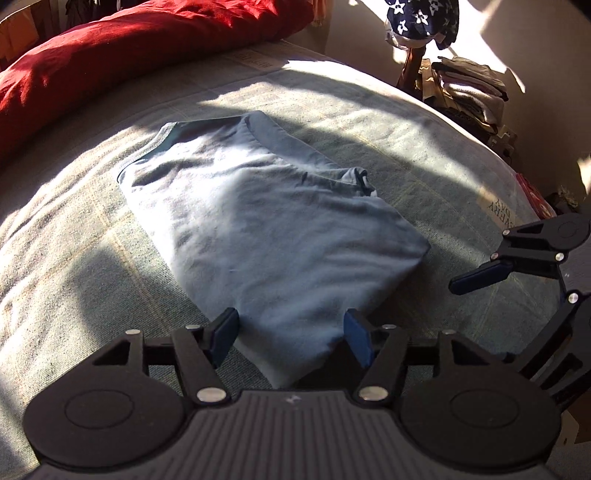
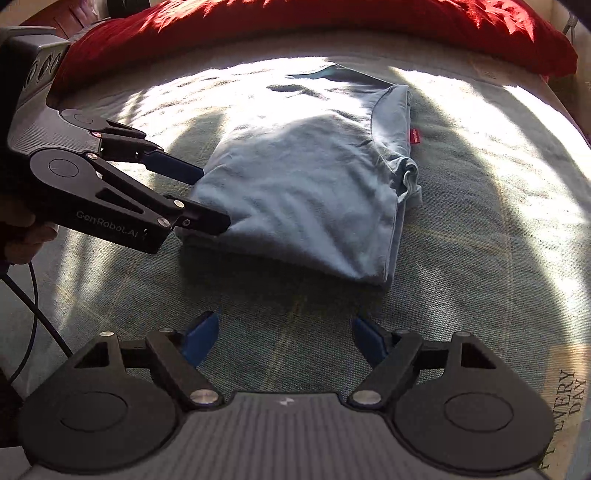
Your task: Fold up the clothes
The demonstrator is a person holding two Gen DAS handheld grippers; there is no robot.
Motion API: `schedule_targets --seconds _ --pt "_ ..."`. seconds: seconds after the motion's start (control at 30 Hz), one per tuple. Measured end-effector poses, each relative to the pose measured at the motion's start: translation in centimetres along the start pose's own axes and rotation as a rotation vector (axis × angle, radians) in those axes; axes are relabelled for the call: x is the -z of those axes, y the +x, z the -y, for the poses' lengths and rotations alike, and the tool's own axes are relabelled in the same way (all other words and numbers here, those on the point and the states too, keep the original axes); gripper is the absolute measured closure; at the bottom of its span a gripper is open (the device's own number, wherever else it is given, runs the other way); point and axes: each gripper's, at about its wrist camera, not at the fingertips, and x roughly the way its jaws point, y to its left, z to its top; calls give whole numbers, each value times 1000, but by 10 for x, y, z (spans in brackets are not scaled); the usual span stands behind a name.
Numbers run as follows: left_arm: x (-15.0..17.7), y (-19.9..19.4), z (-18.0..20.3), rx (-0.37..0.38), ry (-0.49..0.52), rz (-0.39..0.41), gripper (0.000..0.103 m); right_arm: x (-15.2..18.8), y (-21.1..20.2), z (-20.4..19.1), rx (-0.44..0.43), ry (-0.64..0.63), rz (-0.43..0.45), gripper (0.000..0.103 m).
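Note:
A light blue T-shirt [image 1: 266, 221] lies folded into a rectangle on the grey bed cover [image 1: 74, 236]; it also shows in the right wrist view [image 2: 306, 184]. My left gripper [image 1: 291, 334] is open, its two fingers astride the shirt's near corner, touching the cloth. In the right wrist view it [image 2: 216, 197] reaches in from the left to the shirt's left edge. My right gripper [image 2: 286, 338] is open and empty, just above the cover short of the shirt's near edge. It shows at the right of the left wrist view [image 1: 476, 277].
A red duvet [image 1: 129, 44] lies along the far side of the bed [image 2: 332, 22]. Stacked folded clothes [image 1: 476, 92] and a star-print garment [image 1: 421, 18] are beyond the bed's right edge. A cable [image 2: 33, 306] hangs at the left.

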Motion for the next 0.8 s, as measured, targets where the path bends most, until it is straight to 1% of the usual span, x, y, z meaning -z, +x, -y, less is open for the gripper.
schedule_targets --seconds 0.1,0.13,0.17,0.23,0.27,0.33,0.37,0.47,0.53,0.6,0.7,0.8 --pt "-3 -17 2 24 15 39 40 10 -4 -5 -5 14 4 19" --pt "-4 -22 6 32 58 52 40 13 -4 -7 1 16 4 19" --pt "-5 -22 8 50 78 51 40 16 -5 -8 7 21 6 19" --pt "-4 -13 16 98 113 10 40 22 -6 -9 19 51 10 19" --pt "-1 -5 18 112 133 -25 40 24 -6 -10 28 70 16 19" --pt "6 6 20 132 164 -44 39 31 -7 -11 56 115 37 19" --pt "9 10 20 143 180 -51 39 34 -8 -13 80 140 45 19" --pt "2 -3 16 182 217 -24 39 49 -13 -19 146 253 83 19" --pt "0 -15 15 213 259 -2 39 59 -16 -25 162 327 117 19" --pt "2 -13 16 239 304 -28 37 68 -18 -35 182 380 146 19" --pt "8 8 15 243 323 -89 37 80 -21 -49 192 437 177 19" --pt "7 21 17 248 334 -89 37 90 -24 -61 185 468 197 18"
